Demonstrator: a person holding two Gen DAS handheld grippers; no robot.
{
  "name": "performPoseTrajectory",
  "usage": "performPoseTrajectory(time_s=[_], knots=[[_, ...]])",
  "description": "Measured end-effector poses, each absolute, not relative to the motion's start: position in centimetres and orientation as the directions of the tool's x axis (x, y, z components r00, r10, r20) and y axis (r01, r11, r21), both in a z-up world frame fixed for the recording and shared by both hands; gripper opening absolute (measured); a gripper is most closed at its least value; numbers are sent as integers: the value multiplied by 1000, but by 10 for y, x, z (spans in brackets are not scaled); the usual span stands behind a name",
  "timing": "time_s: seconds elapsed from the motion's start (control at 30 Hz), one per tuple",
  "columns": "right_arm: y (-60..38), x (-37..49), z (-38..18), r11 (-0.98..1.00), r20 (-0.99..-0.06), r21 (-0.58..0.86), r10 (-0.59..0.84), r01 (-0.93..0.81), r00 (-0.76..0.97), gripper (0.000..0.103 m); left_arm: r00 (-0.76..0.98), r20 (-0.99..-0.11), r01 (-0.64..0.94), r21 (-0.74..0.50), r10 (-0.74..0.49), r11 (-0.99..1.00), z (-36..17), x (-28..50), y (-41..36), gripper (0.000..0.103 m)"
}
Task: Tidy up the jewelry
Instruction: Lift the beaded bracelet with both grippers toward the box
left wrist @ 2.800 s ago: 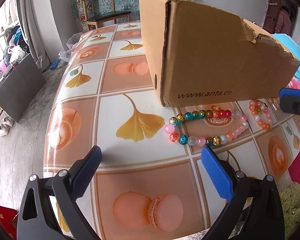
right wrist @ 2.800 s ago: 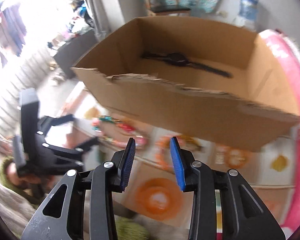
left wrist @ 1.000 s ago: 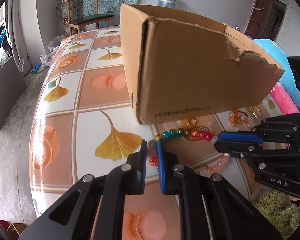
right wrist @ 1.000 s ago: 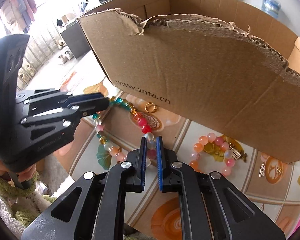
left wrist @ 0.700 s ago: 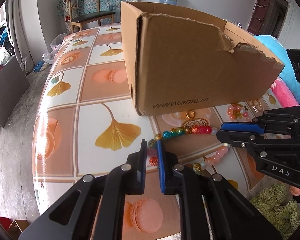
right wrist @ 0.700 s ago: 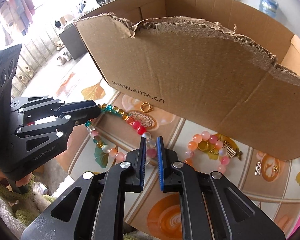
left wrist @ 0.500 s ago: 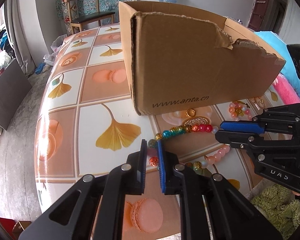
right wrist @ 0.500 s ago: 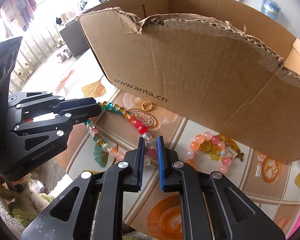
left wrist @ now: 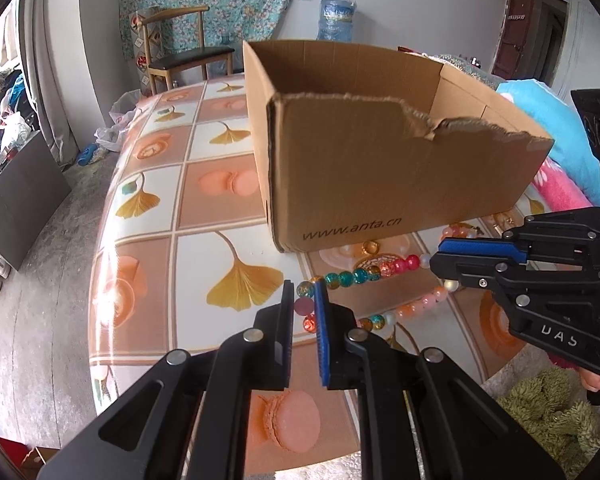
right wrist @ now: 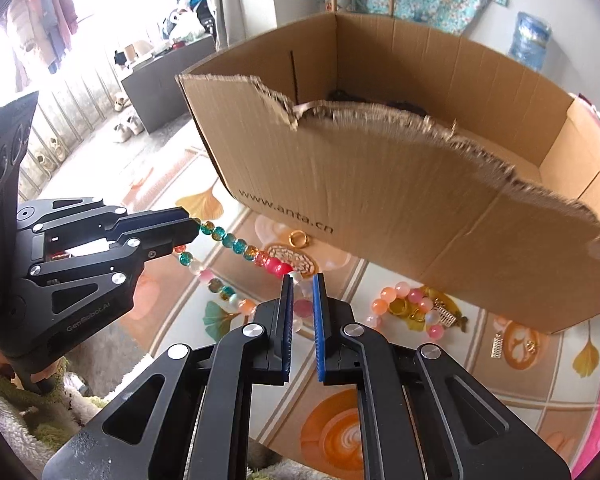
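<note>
A necklace of coloured glass beads is stretched between my two grippers in front of the cardboard box. My left gripper is shut on its left end, with a pink bead between the pads. My right gripper is shut on the right end, and it also shows at the right of the left wrist view. The upper strand runs straight; the lower strand sags. A small pink-and-orange bracelet, a gold ring and a round pendant lie on the cloth by the box.
The table has a tile-patterned cloth, and its rounded edge drops to the floor at the left. A dark item lies inside the box. Small charms lie at the right. A pink and blue blanket and a chair stand beyond.
Since the earliest frames both grippers have closed on the necklace. Over the last second both views tilted up, the box's inside came into view, and the upper strand pulled straighter.
</note>
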State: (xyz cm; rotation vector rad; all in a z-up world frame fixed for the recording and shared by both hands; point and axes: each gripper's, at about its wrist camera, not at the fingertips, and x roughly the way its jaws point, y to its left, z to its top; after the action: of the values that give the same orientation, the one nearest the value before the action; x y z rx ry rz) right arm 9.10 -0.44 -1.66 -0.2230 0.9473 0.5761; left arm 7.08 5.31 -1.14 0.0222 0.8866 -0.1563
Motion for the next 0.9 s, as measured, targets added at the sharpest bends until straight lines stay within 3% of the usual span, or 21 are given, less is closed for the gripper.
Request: performPoseTrajectory(time_s=[0.27,0.53,0.67,0.9], knots=[[-16,72,28,824,-746,59,411,-563,524,7,715,-688,163,-13,-127,987,44,46,50,10],[-26,62,87,810,-611,-42,443,-586,656,7,842,-521,213,78,-143,974,123,39,39,10],[-30,90,105,812,-586,-76,432,-578,685,7,873,-462,243,131,-158,961,149,63,29,10],[-35,172,99,795,-665,-27,438,-605,605,7,821,-547,303,177,-163,936,137,150,13,10]])
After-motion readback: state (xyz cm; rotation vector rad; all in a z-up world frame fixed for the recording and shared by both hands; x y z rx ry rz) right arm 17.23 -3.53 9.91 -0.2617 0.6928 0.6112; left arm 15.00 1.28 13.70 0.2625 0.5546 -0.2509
